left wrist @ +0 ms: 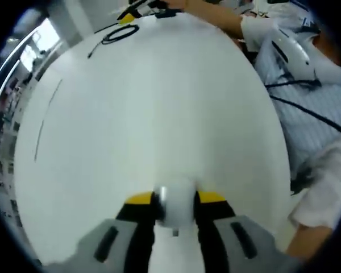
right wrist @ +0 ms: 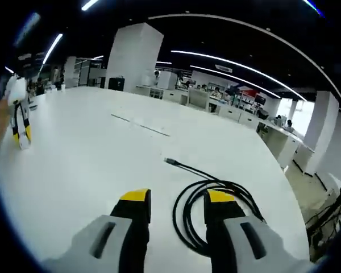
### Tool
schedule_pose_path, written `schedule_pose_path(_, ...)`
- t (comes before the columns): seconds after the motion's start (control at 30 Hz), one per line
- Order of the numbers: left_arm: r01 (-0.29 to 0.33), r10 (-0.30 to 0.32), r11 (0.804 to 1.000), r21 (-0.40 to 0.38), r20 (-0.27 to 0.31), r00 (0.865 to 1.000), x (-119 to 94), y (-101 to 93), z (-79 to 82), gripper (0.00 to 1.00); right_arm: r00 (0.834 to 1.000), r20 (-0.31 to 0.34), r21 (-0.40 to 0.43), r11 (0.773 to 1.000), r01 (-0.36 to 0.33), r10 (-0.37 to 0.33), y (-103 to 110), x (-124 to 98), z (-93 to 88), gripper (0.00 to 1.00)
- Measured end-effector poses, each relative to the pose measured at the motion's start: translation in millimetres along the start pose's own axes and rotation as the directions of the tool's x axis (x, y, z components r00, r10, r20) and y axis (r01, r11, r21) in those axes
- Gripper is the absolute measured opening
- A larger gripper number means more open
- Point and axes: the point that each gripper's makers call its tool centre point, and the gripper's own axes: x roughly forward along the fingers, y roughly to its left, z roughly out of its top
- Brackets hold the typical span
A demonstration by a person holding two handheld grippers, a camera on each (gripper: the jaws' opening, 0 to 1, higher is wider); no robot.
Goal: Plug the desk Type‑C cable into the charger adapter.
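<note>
My left gripper (left wrist: 175,207) is clamped on the white charger adapter (left wrist: 176,213); the yellow-tipped jaws press its two sides at 6 o'clock in the left gripper view, and I cannot tell from here which way its port faces. My right gripper (right wrist: 177,203) stands with its jaws parted and holds nothing. In the right gripper view the black Type-C cable (right wrist: 213,213) lies coiled on the white desk (right wrist: 91,159), the coil partly between and behind the jaw tips at 5 o'clock. Its free plug end (right wrist: 169,161) runs out of the coil toward 12 o'clock, flat on the desk and apart from everything else. The same coil appears far off at 11 o'clock in the left gripper view.

Judgement: the step in hand is taking up the plug. I should reach past the coil and close on the lead just behind the plug, not on the loops, so the connector stays stiff and projects forward. Gripping too far back would let it droop and miss the port. The adapter must be kept steady and square to the incoming plug.
</note>
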Motion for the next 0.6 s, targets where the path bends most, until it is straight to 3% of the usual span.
schedule_pose_path(0.2, -0.001, 0.001, 1.0, -0.006, -0.007, 1.0, 0.5, 0.5, 0.4, 0.26, 0.998, -0.054, 0.112, 0.993, -0.024, 0.03, -7.9, 19.5, -17.9, 0.32)
schedule_pose_path(0.3, -0.002, 0.002, 1.0, -0.013, 0.0, 1.0, 0.6, 0.9, 0.8, 0.26, 0.997, -0.072, 0.125, 0.992, -0.025, 0.034, -10.5, 23.4, -22.5, 0.32)
schedule_pose_path(0.47, 0.004, -0.003, 1.0, -0.023, 0.008, 1.0, 0.9, 1.3, 1.3, 0.26, 0.995, -0.065, 0.221, 0.974, -0.054, 0.069, -7.4, 26.7, -27.0, 0.31)
schedule_pose_path(0.6, 0.004, -0.004, 1.0, -0.023, 0.007, 1.0, 0.4, 1.3, 1.1, 0.26, 0.995, -0.067, 0.228, 0.972, -0.061, 0.078, -7.8, 27.3, -29.5, 0.28)
